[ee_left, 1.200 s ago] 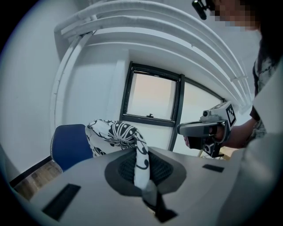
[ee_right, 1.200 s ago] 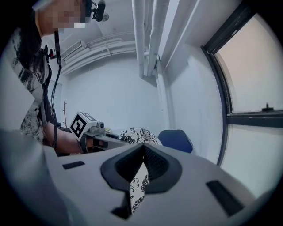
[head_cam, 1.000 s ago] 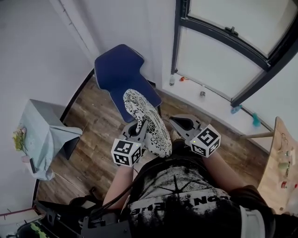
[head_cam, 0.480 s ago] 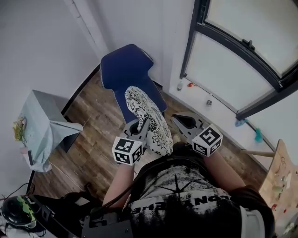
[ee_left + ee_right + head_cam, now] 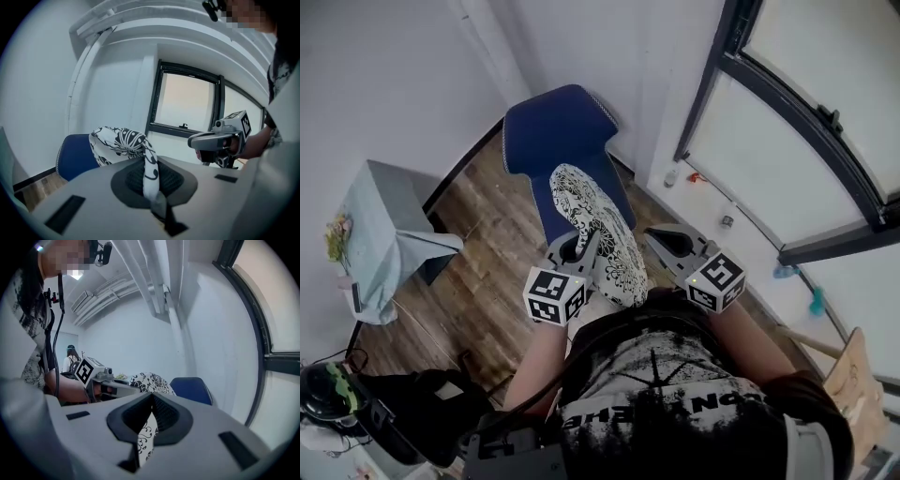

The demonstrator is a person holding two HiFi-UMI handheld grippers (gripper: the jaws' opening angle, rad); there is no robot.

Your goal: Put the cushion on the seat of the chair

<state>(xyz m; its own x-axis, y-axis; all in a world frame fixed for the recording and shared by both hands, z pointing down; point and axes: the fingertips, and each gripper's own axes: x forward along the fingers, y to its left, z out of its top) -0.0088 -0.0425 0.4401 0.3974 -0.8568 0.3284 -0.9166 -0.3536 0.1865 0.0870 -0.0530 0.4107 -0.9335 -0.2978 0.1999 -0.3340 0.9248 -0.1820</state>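
Hanging over the front of the blue chair (image 5: 555, 131), the black-and-white cushion (image 5: 595, 230) has been carried closer than before. Its edges are pinched by the left gripper (image 5: 579, 247) and the right gripper (image 5: 655, 240), so it can likely be laid down soon.

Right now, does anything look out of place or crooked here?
The cushion is not on the chair. It is held in the air in front of it, standing on edge, pinched by the left gripper and the right gripper. At the left, a cloth hangs unevenly off a small table.
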